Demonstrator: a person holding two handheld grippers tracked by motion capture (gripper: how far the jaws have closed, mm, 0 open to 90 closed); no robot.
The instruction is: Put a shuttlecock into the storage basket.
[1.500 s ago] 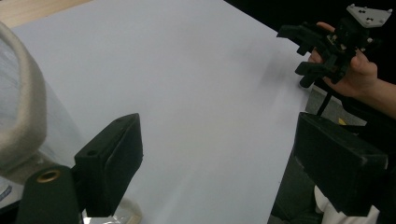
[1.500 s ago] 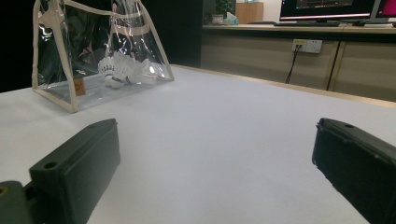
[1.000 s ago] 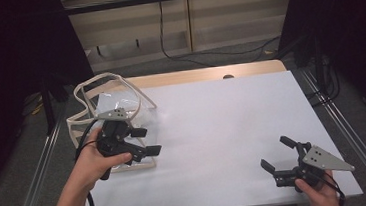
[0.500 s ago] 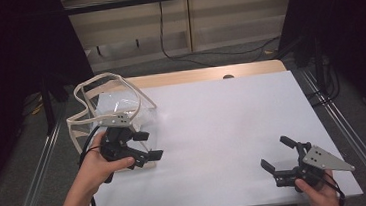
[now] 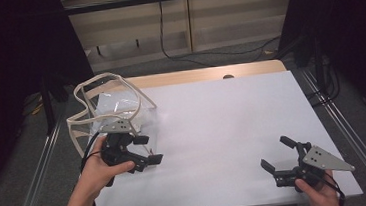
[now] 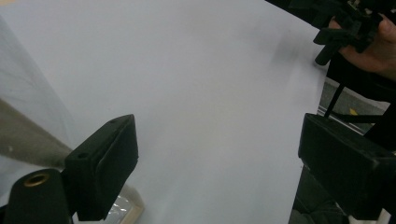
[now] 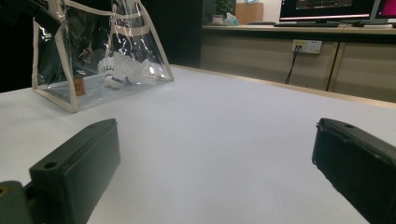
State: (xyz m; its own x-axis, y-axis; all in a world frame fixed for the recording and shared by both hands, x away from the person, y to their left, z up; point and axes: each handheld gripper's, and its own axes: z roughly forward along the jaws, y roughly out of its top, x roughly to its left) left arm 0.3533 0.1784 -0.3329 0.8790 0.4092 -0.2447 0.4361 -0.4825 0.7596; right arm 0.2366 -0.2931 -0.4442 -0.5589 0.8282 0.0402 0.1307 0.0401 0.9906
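Shuttlecocks (image 7: 122, 70) lie inside a clear bag (image 5: 113, 106) with cream trim, standing at the far left corner of the white tabletop (image 5: 223, 124). Just beside the bag's near edge, the left hand-held gripper (image 5: 150, 148) hovers with jaws spread and nothing between them. Well apart, at the near right, the right hand-held gripper (image 5: 278, 155) also has its jaws spread wide, empty, pointing toward the bag

Glossy clear plastic bag (image 7: 100, 51) with cloth trim; matt white table (image 5: 233, 123); matt black plastic fingers (image 7: 74, 172)
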